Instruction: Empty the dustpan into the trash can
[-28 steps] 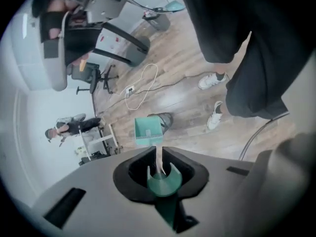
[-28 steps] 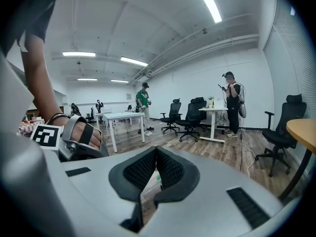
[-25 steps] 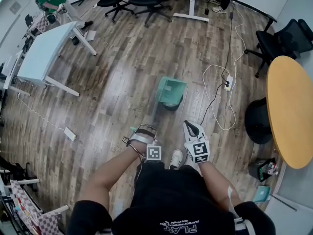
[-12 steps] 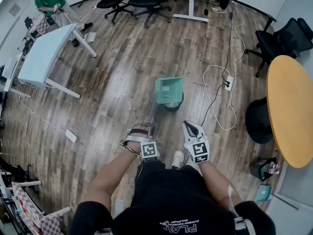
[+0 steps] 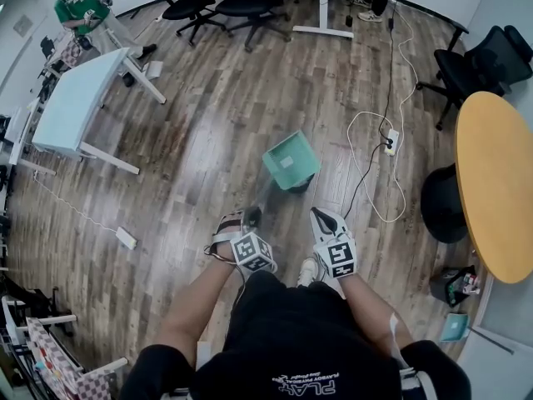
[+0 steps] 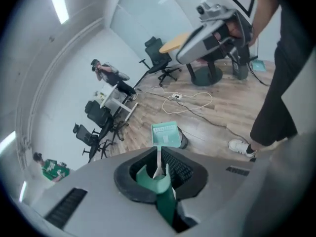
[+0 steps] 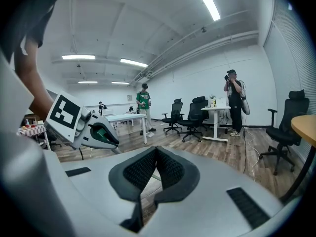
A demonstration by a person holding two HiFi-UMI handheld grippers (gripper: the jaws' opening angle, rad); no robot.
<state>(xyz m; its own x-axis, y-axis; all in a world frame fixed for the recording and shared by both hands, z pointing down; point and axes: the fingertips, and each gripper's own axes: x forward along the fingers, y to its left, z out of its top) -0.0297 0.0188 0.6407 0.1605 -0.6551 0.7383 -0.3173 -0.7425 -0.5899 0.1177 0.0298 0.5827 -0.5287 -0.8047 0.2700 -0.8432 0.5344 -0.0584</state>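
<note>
A teal dustpan (image 5: 291,160) hangs tilted over a small black trash can (image 5: 299,184) on the wooden floor, and hides most of it. Its pale stick runs back to a green handle (image 6: 159,182), on which my left gripper (image 5: 248,220) is shut. The left gripper view looks along the stick to the pan (image 6: 165,134), with the can (image 6: 183,141) just behind it. To the right of it, my right gripper (image 5: 321,218) is shut with nothing between its jaws, pointing nearly level. In the right gripper view its pads (image 7: 170,168) meet, and the left gripper (image 7: 104,135) shows at the left.
A white cable and power strip (image 5: 389,142) lie on the floor right of the can. A round yellow table (image 5: 497,190) with a black base (image 5: 443,205) stands at the right. There are office chairs (image 5: 236,2) at the back and a pale blue table (image 5: 77,98) at the left. My white shoe (image 5: 309,268) is below the grippers.
My left gripper has rolled and risen a little, and its marker cube has turned. The dustpan has rotated over the can and shifted slightly right. The right gripper has stayed put.
</note>
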